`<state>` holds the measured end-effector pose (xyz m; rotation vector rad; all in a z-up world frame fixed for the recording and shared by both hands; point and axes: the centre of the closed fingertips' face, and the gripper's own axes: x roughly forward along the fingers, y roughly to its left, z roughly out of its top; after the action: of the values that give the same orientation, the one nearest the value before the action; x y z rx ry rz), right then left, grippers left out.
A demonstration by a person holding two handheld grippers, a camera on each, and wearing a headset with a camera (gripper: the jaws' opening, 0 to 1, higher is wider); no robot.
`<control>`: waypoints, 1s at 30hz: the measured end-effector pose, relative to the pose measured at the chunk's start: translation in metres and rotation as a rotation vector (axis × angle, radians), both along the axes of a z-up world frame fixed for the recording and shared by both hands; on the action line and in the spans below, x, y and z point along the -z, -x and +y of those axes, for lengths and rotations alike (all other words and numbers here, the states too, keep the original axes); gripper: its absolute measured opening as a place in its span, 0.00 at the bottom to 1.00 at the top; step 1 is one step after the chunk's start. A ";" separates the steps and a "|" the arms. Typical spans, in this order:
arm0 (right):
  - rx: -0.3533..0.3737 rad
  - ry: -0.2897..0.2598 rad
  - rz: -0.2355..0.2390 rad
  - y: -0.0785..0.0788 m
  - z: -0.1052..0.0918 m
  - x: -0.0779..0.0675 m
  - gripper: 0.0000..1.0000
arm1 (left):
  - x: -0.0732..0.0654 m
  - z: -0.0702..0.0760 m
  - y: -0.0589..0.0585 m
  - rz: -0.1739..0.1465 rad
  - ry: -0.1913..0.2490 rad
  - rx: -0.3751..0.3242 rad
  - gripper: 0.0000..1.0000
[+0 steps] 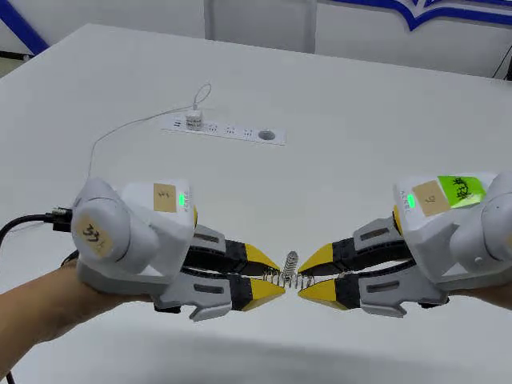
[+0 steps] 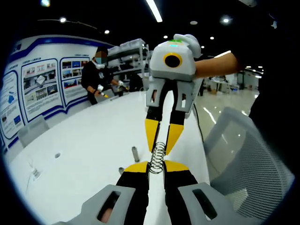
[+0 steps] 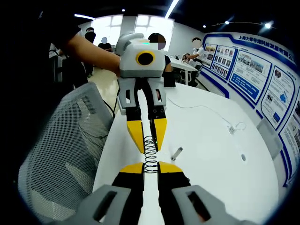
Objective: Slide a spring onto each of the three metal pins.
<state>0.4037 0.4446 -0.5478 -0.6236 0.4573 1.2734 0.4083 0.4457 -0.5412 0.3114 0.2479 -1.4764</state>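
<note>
Where the two claws meet tip to tip over the near part of the desk (image 1: 360,160), the spring (image 1: 290,278) spans the small gap between them. The left claw (image 1: 278,275) is closed on one end of it and the right claw (image 1: 302,281) is closed on the other, so the jaws point straight at each other. One pin (image 2: 135,153) stands on the desk just beside the spring (in the head view it shows right behind the coils), apart from the tips of both claws.

In the gripper views the work sits close to the desk's near edge, and a mesh chair (image 2: 243,154) stands just past that edge. Beyond the claws the white top stretches wide toward a power strip (image 1: 224,128), well apart from them. A thin cable (image 1: 128,128) runs from the strip toward the left edge. The desk's far edge crosses the top of the head view, with its left corner rounding off there. An arm (image 1: 32,316) comes in low at the lower left, behind the left claw's body and near the front edge.
</note>
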 end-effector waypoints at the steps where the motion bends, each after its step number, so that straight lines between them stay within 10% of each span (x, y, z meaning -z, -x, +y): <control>1: -0.005 -0.004 -0.006 0.000 0.000 -0.001 0.11 | -0.002 0.000 0.000 0.002 0.008 -0.001 0.10; 30: 0.068 -0.114 0.108 0.000 0.000 -0.003 0.11 | -0.004 0.004 0.005 -0.016 0.017 0.012 0.10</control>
<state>0.4039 0.4451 -0.5452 -0.4413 0.4877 1.2627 0.4030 0.4502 -0.5371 0.3111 0.2204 -1.4867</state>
